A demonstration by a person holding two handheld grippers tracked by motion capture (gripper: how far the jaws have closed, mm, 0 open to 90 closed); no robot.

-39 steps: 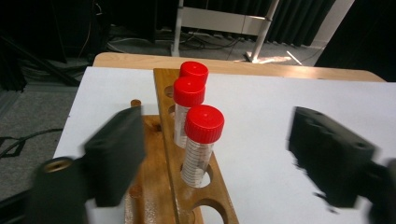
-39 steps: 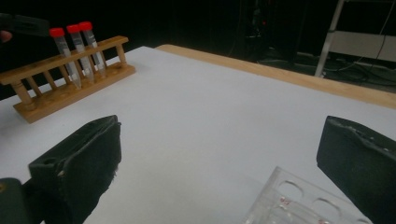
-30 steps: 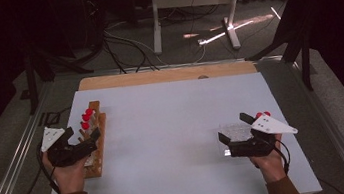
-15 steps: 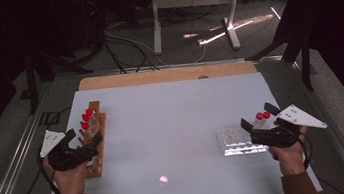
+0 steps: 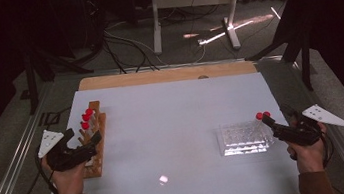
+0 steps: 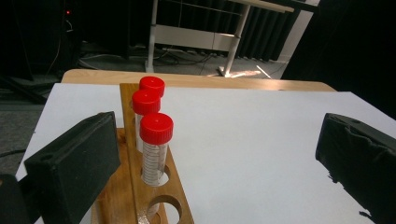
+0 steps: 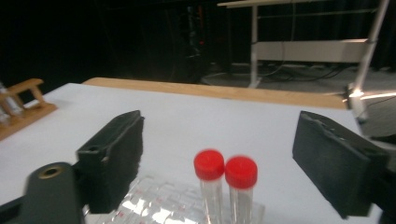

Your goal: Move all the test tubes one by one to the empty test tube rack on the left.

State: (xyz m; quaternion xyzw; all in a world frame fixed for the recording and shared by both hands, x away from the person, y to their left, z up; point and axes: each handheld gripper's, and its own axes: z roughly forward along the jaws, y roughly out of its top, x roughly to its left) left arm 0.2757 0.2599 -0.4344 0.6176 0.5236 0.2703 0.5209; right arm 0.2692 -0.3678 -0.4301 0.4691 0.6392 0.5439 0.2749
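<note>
Two red-capped tubes (image 5: 262, 115) stand in the clear rack (image 5: 243, 139) at the bench's (image 5: 174, 127) right. Three more (image 5: 85, 119) wait in the wooden rack (image 5: 97, 147) at left. The right tool (image 5: 267, 121), jaws apart but just been closing, grips nothing; the left tool (image 5: 95, 137) is wide apart, empty.

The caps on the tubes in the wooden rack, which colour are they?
Red caps; the left gripper view shows them best.

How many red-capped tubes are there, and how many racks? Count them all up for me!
Red-capped tubes in the wooden rack: 3
Red-capped tubes in the clear plastic rack: 2
Racks: 2
Total: 5 tubes and 2 racks, 7 things.
</note>
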